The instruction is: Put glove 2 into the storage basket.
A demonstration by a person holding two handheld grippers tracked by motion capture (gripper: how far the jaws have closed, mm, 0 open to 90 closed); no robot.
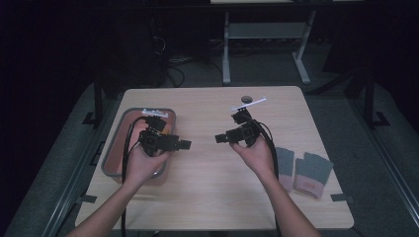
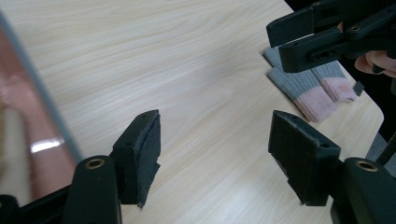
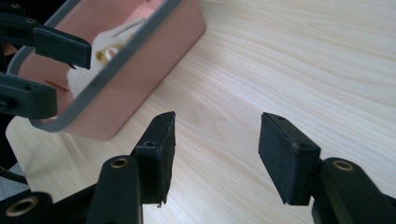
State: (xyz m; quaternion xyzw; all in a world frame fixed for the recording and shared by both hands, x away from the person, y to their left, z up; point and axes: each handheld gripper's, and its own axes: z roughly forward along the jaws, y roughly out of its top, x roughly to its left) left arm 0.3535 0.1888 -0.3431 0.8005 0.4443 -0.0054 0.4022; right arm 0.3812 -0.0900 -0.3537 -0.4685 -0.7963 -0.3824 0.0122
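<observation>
Above the middle of the wooden table, a person holds both grippers pointed at each other, jaws level. My left gripper is open and holds nothing; bare tabletop shows between its pads. My right gripper is open and holds nothing too. A pink tray with a grey rim sits at the table's left, under the left hand. Inside it lies something white. A pair of grey knitted gloves with pink cuffs lies flat at the table's right.
A white strip beside a small dark disc lies near the table's far edge. Behind the table stands a desk frame with white legs. The room around is dark.
</observation>
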